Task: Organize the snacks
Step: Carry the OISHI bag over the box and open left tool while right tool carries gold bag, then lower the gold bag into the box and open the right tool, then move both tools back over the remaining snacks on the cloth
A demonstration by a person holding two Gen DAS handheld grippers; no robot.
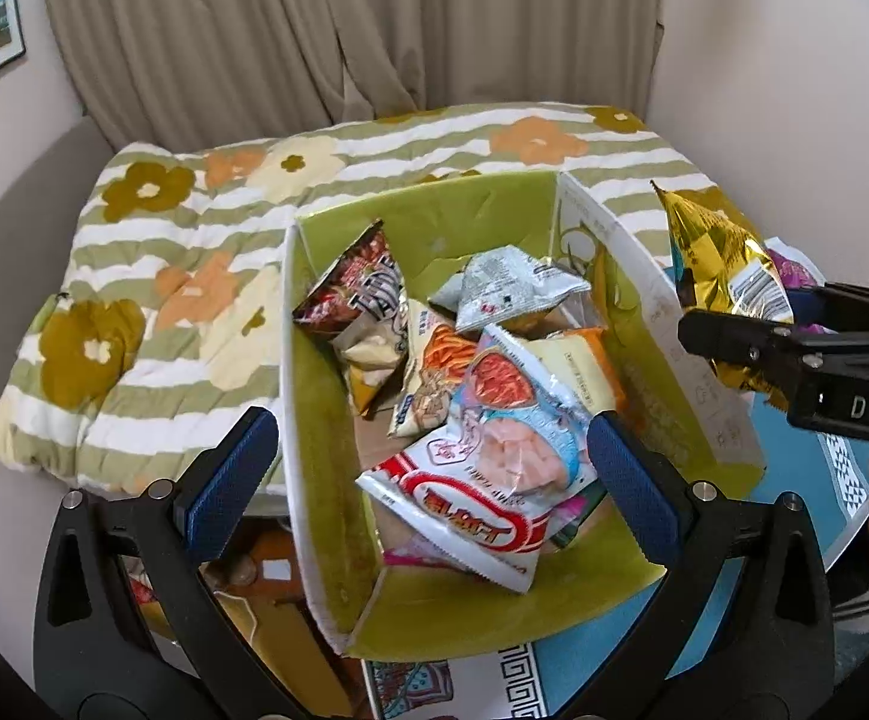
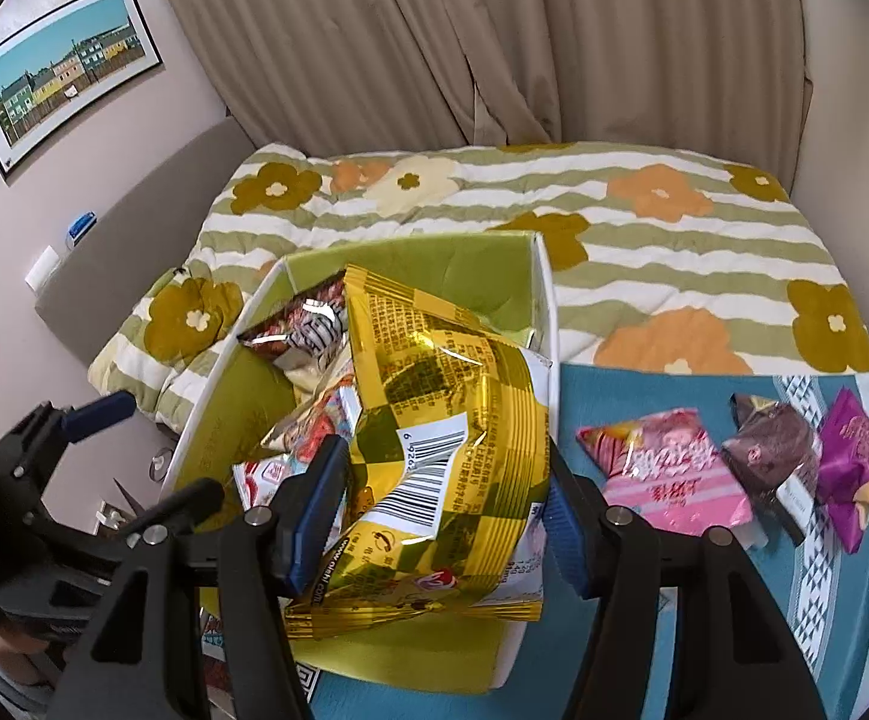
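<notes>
A box with a green lining [image 1: 287,360] [image 2: 545,300] stands on the bed and holds several snack bags. Among them are a red-and-white bag [image 1: 464,516], a silver bag [image 1: 506,288] and a dark red bag [image 1: 356,288]. My left gripper [image 1: 431,426] [image 2: 152,450] hangs open over the box, and its blue pads [image 1: 230,480] press on nothing. My right gripper [image 2: 446,456] [image 1: 734,330] is shut on a gold foil snack bag [image 2: 434,420] [image 1: 716,258], held above the box's right side.
A pink bag [image 2: 668,468], a brown bag [image 2: 770,450] and a purple bag [image 2: 854,462] lie on a blue patterned mat [image 2: 614,390] right of the box. A floral striped quilt [image 1: 164,300] covers the bed behind. Beige curtains hang at the back.
</notes>
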